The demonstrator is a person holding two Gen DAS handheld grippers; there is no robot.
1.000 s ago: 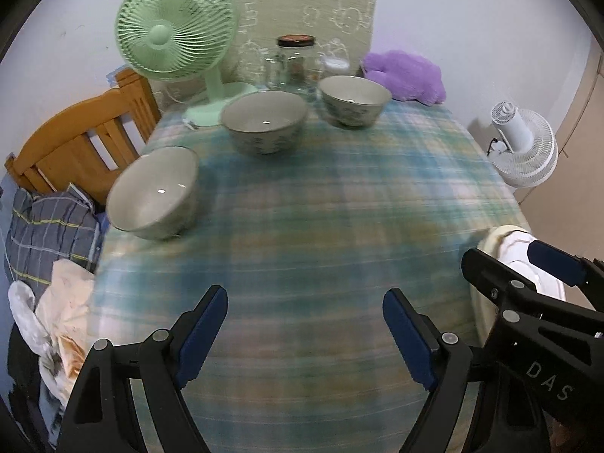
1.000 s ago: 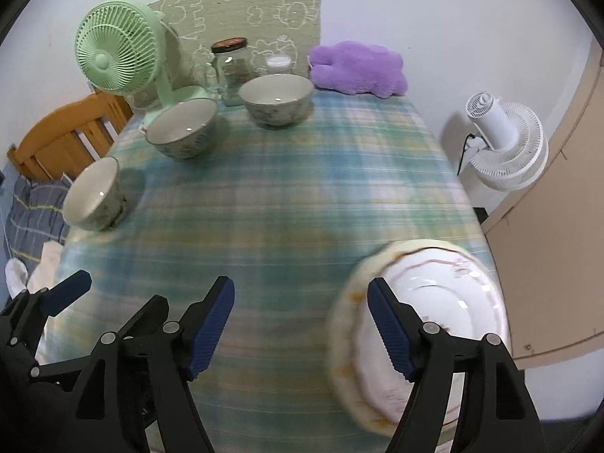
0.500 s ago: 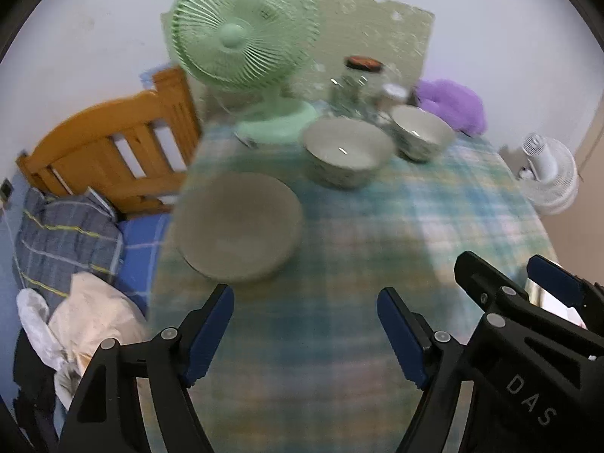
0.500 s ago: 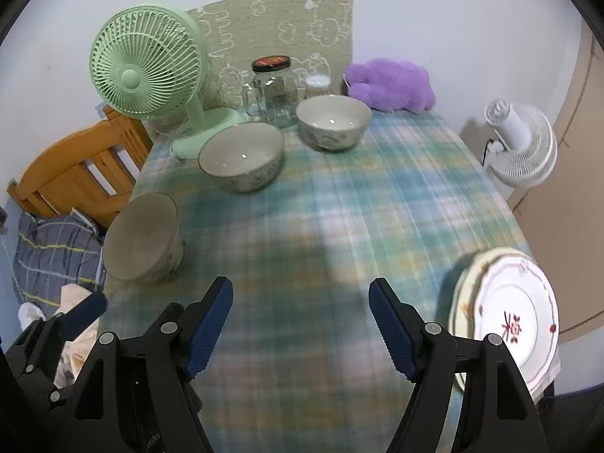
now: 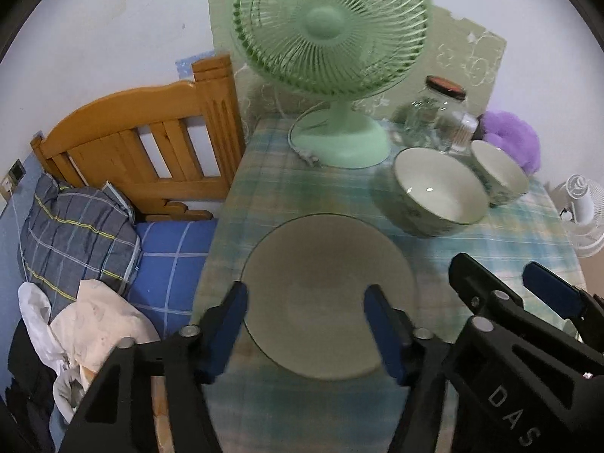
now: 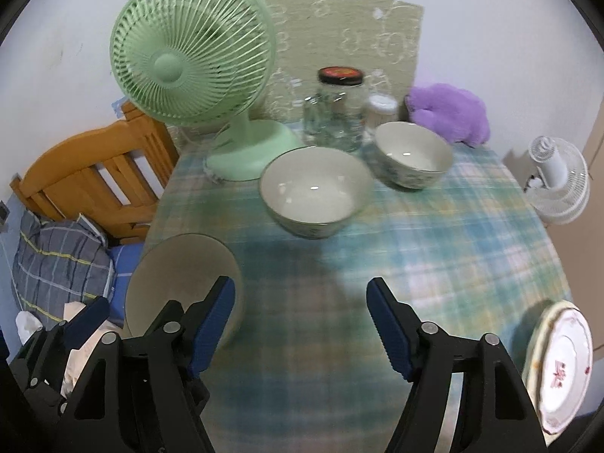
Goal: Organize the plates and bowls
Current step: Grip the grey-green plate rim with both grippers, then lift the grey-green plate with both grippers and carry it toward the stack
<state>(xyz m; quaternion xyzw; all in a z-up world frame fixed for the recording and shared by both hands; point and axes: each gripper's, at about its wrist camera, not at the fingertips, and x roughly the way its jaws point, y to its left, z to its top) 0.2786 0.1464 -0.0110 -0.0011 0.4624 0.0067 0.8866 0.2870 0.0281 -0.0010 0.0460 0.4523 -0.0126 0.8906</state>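
Plaid cloth table (image 6: 434,234) bears round glossy ceramic bowls (image 6: 315,192).

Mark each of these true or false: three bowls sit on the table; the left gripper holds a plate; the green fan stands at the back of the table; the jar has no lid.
Three bowls on the table: true, the near bowl, middle bowl and far bowl.
Left gripper holds a plate: false, its closing jaws frame the near bowl; the plates lie untouched.
Green fan at the back: true.
Jar lidless: false, a dark lid.
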